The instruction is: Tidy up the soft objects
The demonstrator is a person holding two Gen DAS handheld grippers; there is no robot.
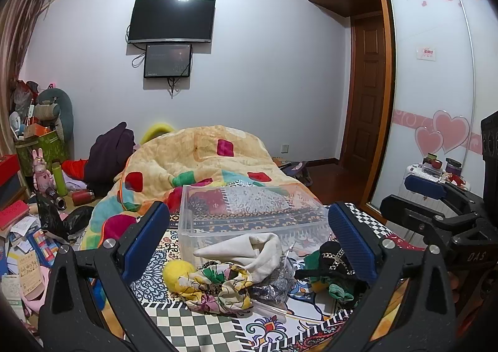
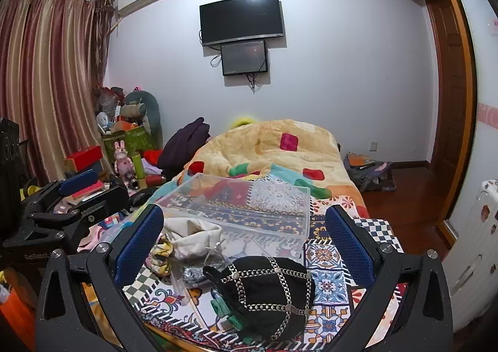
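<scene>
A clear plastic bin (image 1: 252,215) (image 2: 246,212) stands empty on the patterned bedspread. In front of it lies a pile of soft things: a cream cloth (image 1: 252,252) (image 2: 193,237), a floral scarf (image 1: 218,286) (image 2: 160,254), a yellow ball (image 1: 177,271), a silver glitter piece (image 1: 274,285) (image 2: 193,274), a green cloth (image 1: 334,288) (image 2: 227,311) and a black chain-trimmed hat (image 2: 270,286) (image 1: 333,255). My left gripper (image 1: 246,243) is open above the scarf and cream cloth, holding nothing. My right gripper (image 2: 246,243) is open above the black hat, holding nothing.
A bunched yellow quilt (image 1: 202,159) (image 2: 274,149) lies behind the bin. Cluttered boxes, toys and bottles (image 1: 46,165) (image 2: 124,152) fill the left side. A wardrobe (image 1: 435,72), a suitcase (image 1: 420,177) and wood floor (image 2: 404,190) are on the right.
</scene>
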